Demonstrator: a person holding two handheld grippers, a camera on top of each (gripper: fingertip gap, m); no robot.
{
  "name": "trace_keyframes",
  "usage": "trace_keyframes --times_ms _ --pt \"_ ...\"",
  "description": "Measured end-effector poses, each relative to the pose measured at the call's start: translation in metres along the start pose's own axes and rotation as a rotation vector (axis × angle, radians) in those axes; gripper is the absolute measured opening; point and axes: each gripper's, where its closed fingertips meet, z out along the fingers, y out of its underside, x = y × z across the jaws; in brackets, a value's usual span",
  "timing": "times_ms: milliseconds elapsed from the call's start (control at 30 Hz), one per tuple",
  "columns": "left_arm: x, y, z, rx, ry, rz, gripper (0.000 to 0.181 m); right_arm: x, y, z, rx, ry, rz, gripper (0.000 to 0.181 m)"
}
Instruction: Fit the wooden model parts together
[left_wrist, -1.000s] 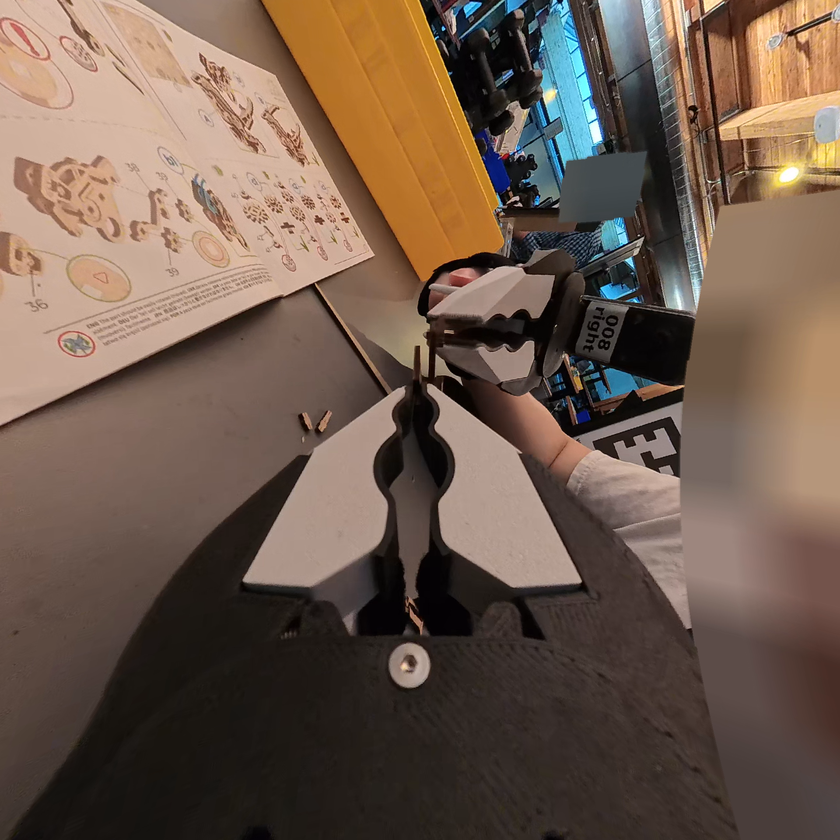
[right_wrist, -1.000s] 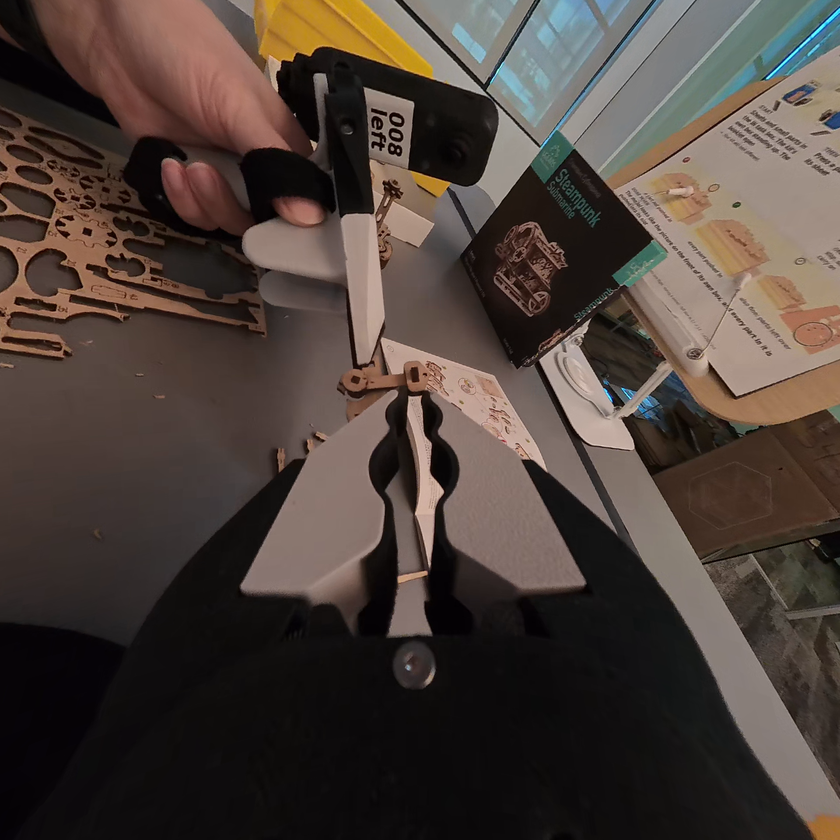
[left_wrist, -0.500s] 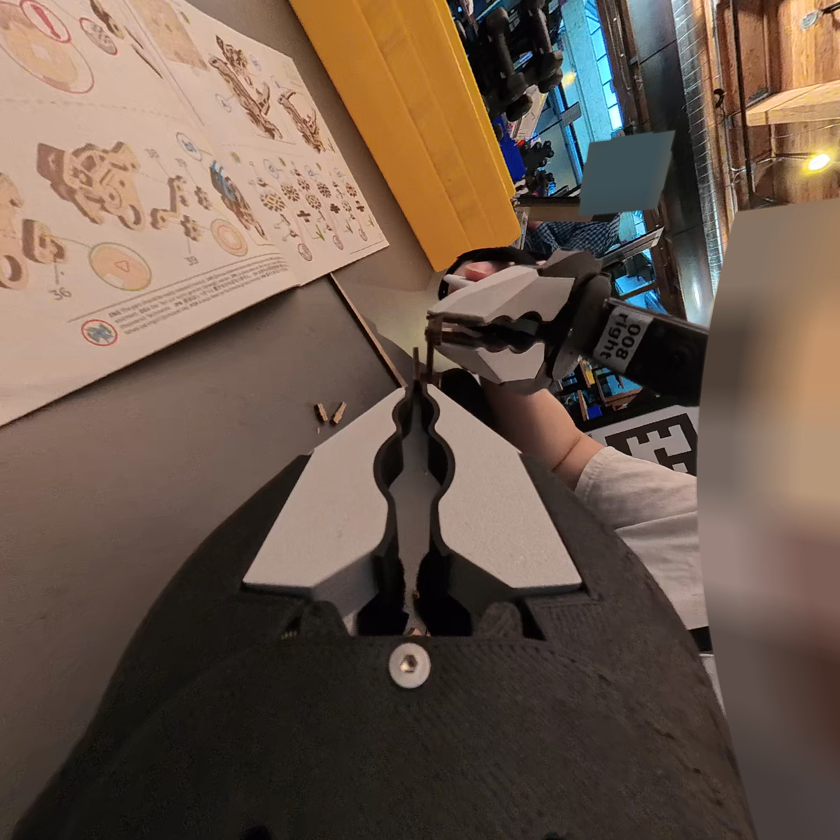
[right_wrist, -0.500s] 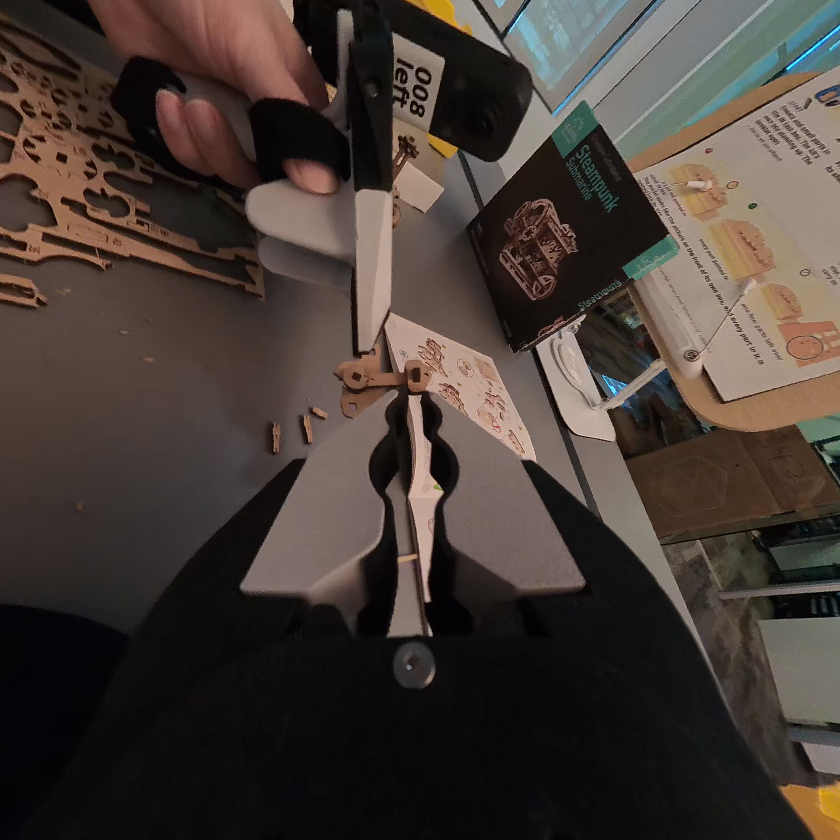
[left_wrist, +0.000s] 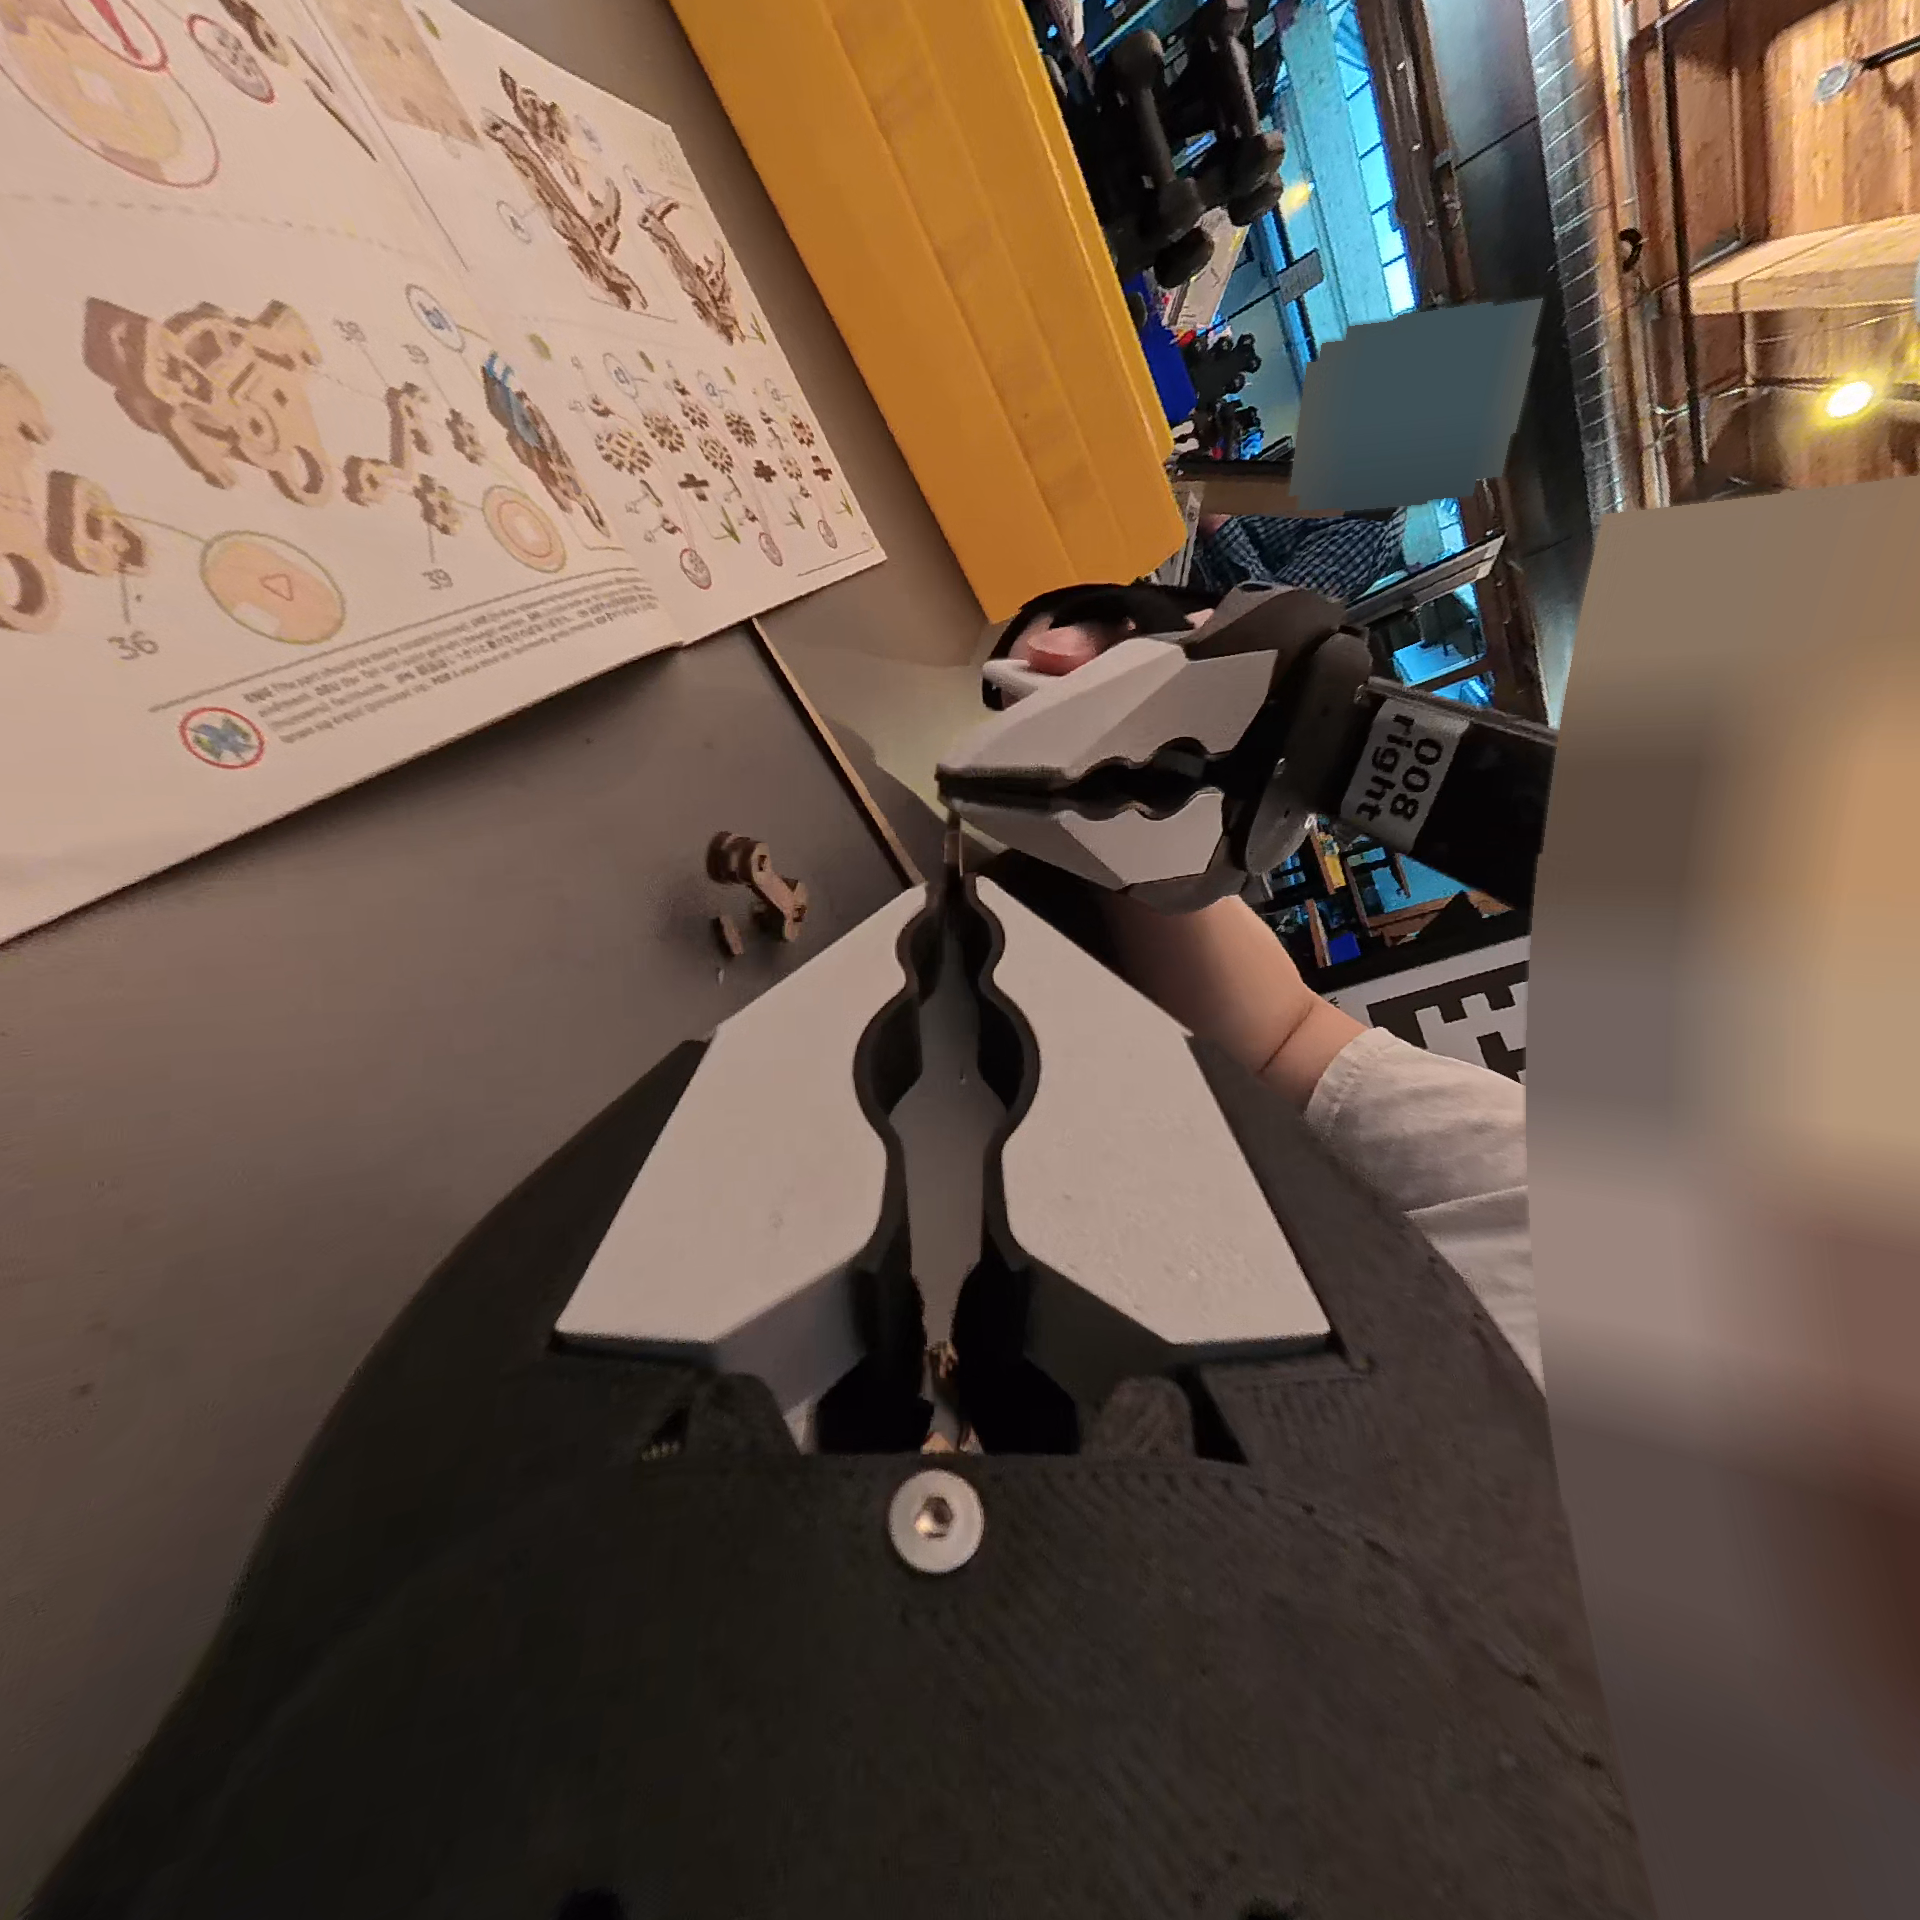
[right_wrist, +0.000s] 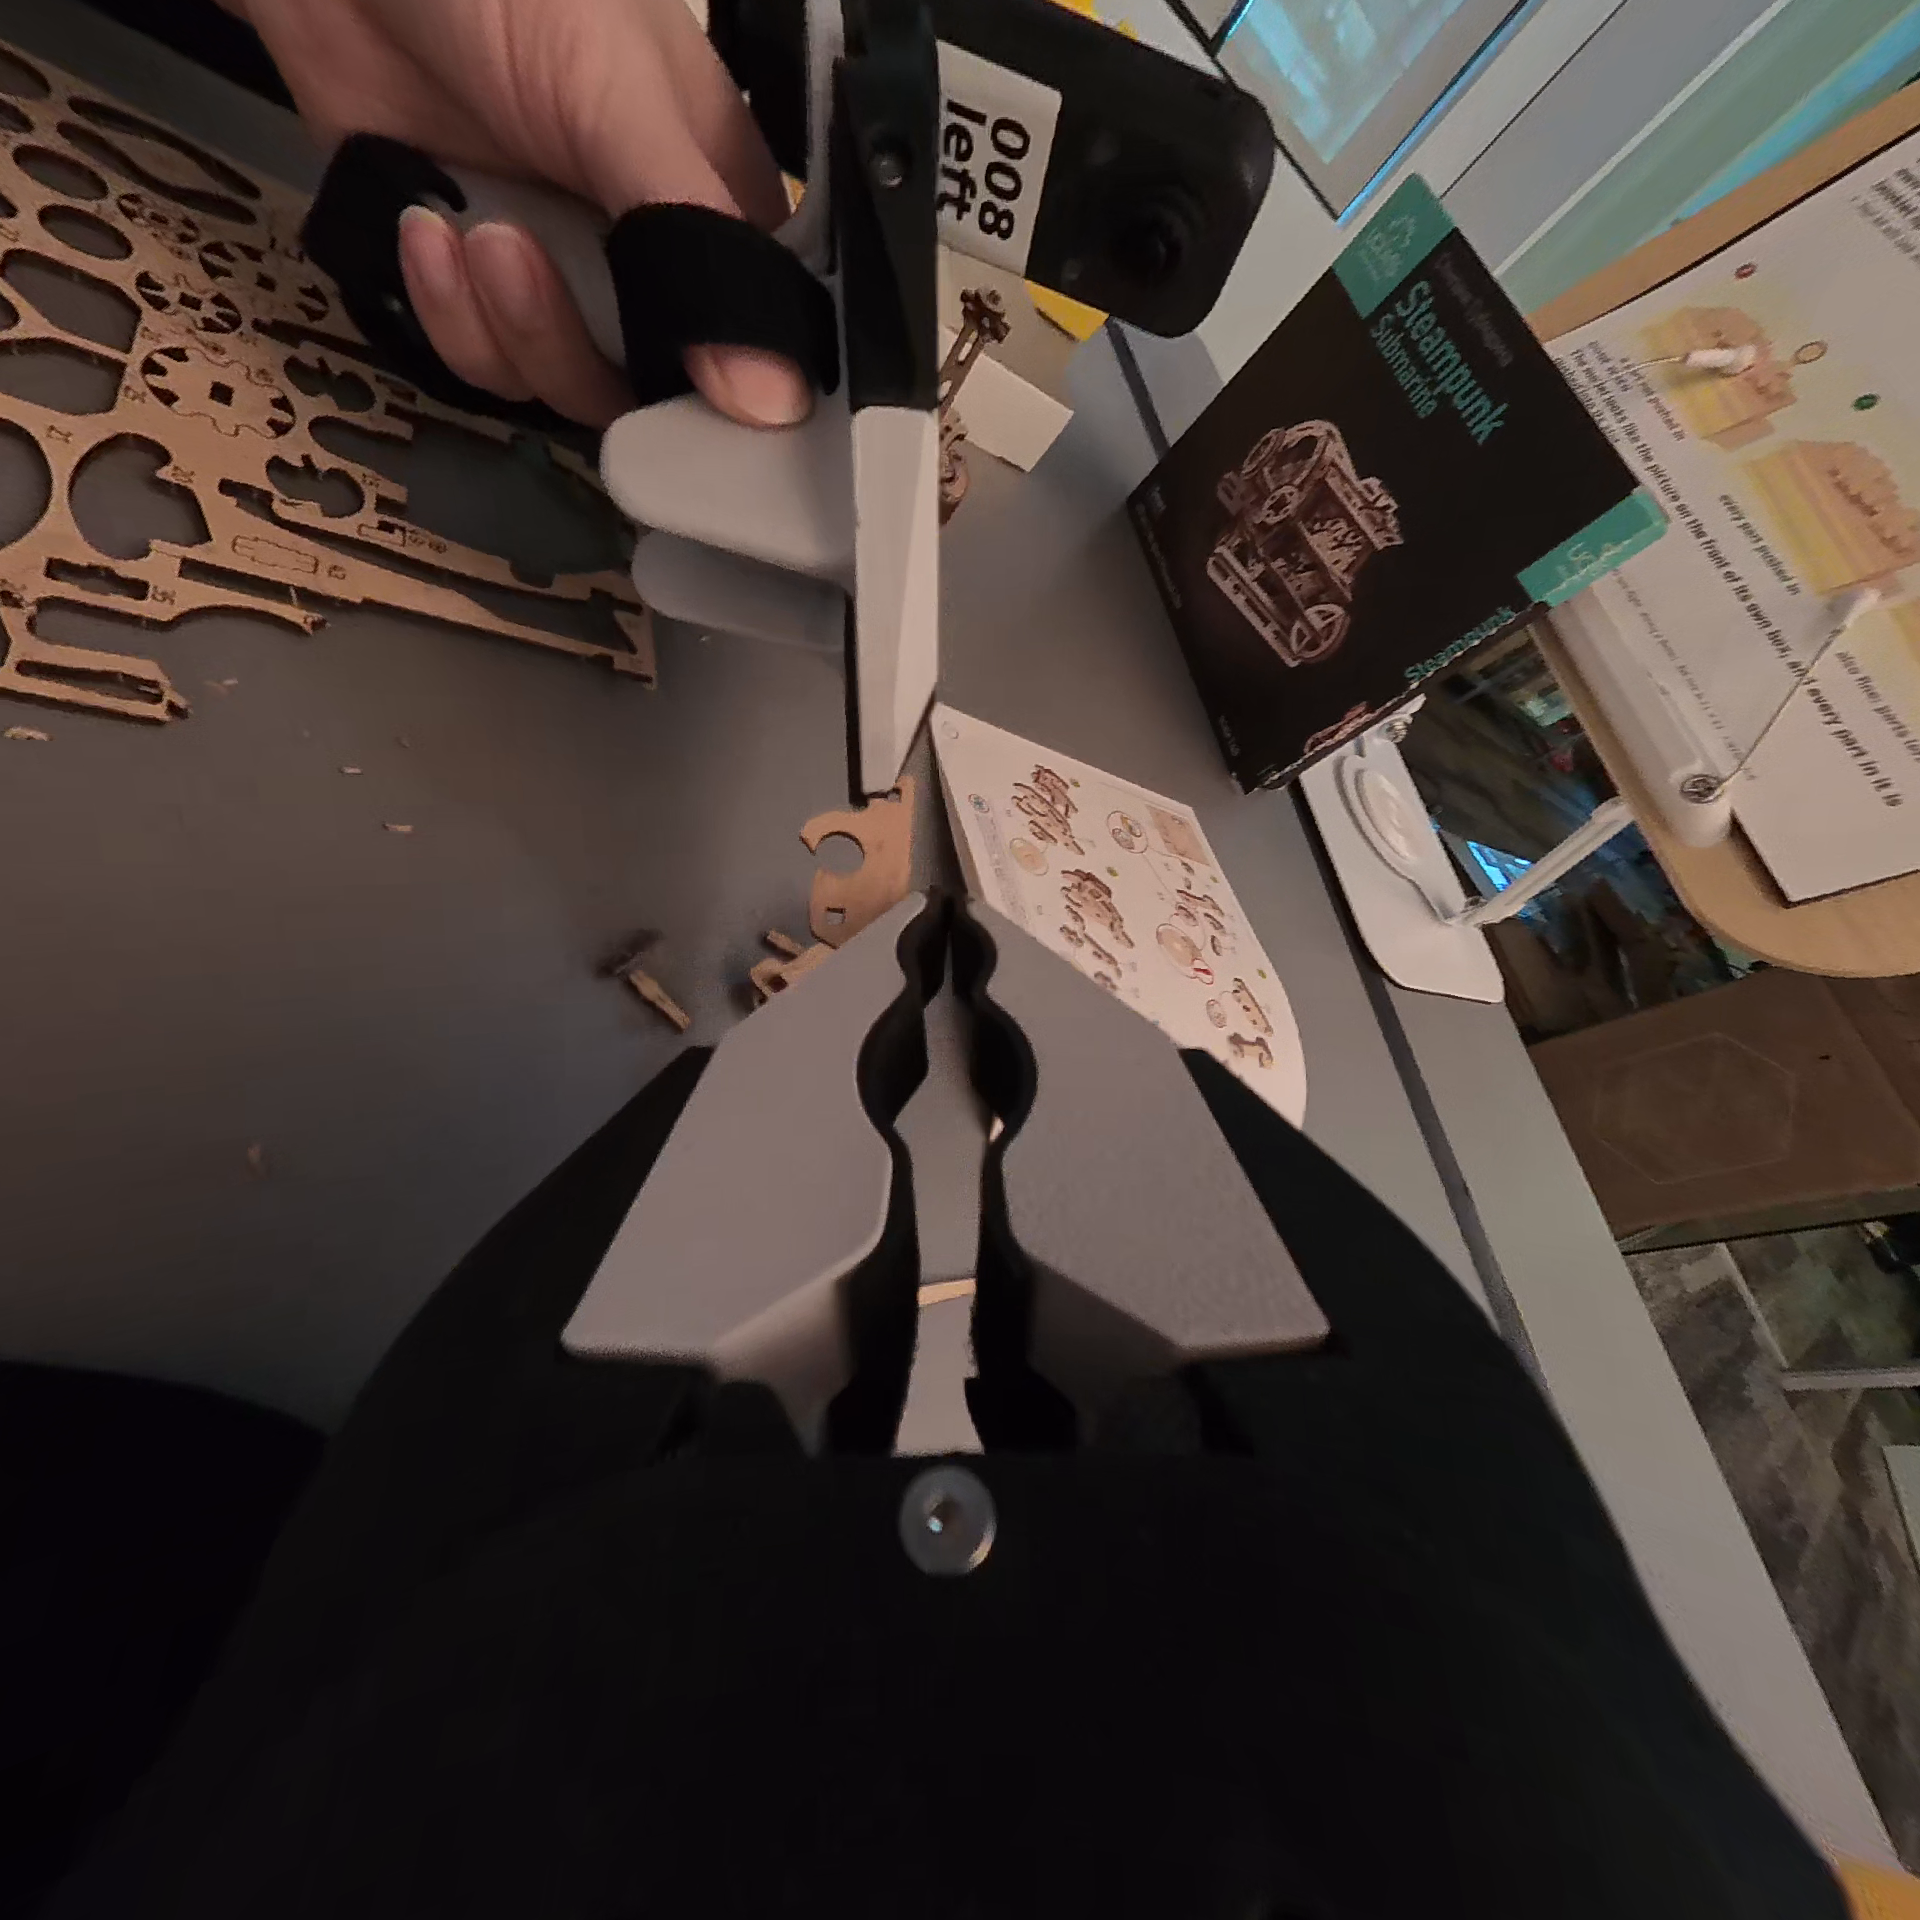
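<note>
My left gripper (left_wrist: 951, 899) is shut on a flat wooden plate (right_wrist: 862, 862) with a round notch and holds it above the grey table. The plate shows edge-on in the left wrist view (left_wrist: 954, 857). The left gripper also shows in the right wrist view (right_wrist: 883, 774), pointing down. My right gripper (right_wrist: 943, 906) is shut, its tips right against the plate's edge, with nothing visible between them. It also shows in the left wrist view (left_wrist: 951, 792). A small wooden link piece (left_wrist: 753, 883) lies on the table beside loose bits (right_wrist: 644, 977).
An open instruction booklet (left_wrist: 312, 416) and a yellow bin (left_wrist: 987, 312) lie beyond the grippers. A punched-out wooden sheet (right_wrist: 208, 468), a black kit box (right_wrist: 1382, 499), a small leaflet (right_wrist: 1122, 914) and a partly built model (right_wrist: 966, 416) are on the table. The table edge runs at right. The tips of both grippers are at nearly the same place.
The small link piece seen at my right gripper's tips is no longer there, and a link piece now lies on the table. The two grippers' tips have come closer together.
</note>
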Motion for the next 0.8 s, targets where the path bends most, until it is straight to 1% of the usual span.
trace_keyframes --times_ms 67,133,233,267,333,400,467,500,600,667,733,800 --pt "0.001 0.001 -0.002 -0.008 0.0 0.0 0.0 0.001 0.004 0.0 -0.015 -0.008 0.024 0.0" --pt "0.009 -0.002 -0.006 -0.002 0.023 0.004 0.0 0.006 0.006 -0.003 -0.002 -0.011 0.081 0.0" --pt "0.019 -0.01 -0.014 0.028 0.03 0.048 0.0 0.014 0.016 -0.005 -0.006 -0.029 0.224 0.0" --pt "0.022 -0.012 -0.015 0.031 0.037 0.055 0.0 0.015 0.021 -0.004 -0.018 -0.043 0.294 0.003" --pt "0.029 -0.015 -0.017 0.04 0.069 0.045 0.0 0.009 0.03 0.001 -0.049 -0.116 0.468 0.015" --pt "0.039 -0.02 -0.021 0.052 0.111 0.032 0.0 -0.002 0.033 0.006 -0.087 -0.22 0.639 0.018" --pt "0.047 -0.026 -0.026 0.066 0.123 0.051 0.0 -0.006 0.033 0.01 -0.107 -0.287 0.73 0.019" --pt "0.049 -0.03 -0.03 0.078 0.121 0.065 0.0 -0.009 0.029 0.011 -0.114 -0.345 0.748 0.019" --pt "0.06 -0.042 -0.041 0.108 0.139 0.085 0.0 0.003 0.029 0.017 -0.149 -0.366 0.737 0.017" --pt "0.066 -0.045 -0.046 0.116 0.144 0.103 0.0 0.003 0.028 0.021 -0.199 -0.423 0.725 0.015" --pt "0.071 -0.047 -0.049 0.117 0.148 0.12 0.0 -0.006 0.03 0.022 -0.294 -0.53 0.64 0.018" --pt "0.077 -0.05 -0.054 0.13 0.16 0.127 0.0 -0.013 0.026 0.025 -0.321 -0.607 0.556 0.018"
